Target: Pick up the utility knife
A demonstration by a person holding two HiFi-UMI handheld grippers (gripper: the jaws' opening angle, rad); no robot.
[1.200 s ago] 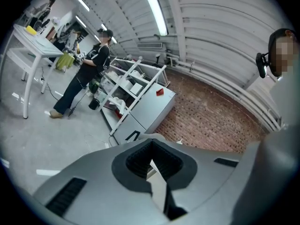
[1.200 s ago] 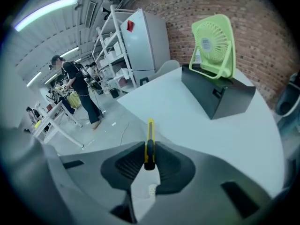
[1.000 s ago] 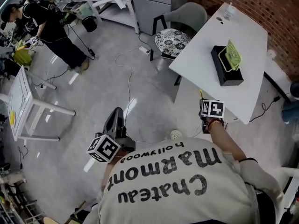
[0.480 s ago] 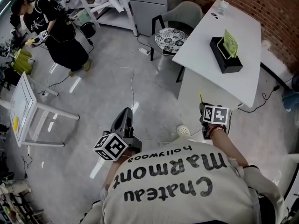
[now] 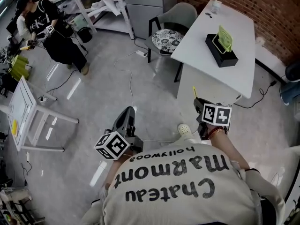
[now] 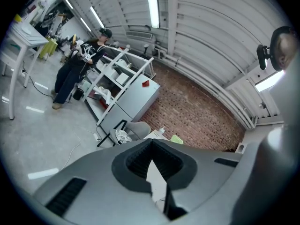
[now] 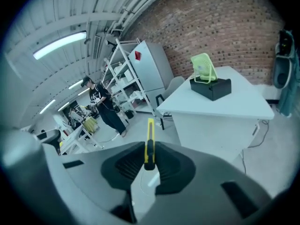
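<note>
The right gripper is clamped on the utility knife — its yellow body sticks out past the jaw tips, held in the air just off the near edge of the white table. The left gripper is closed with nothing between its tips, over the grey floor to the left — well apart from the table. Farther along the table stands a green fan.
</note>
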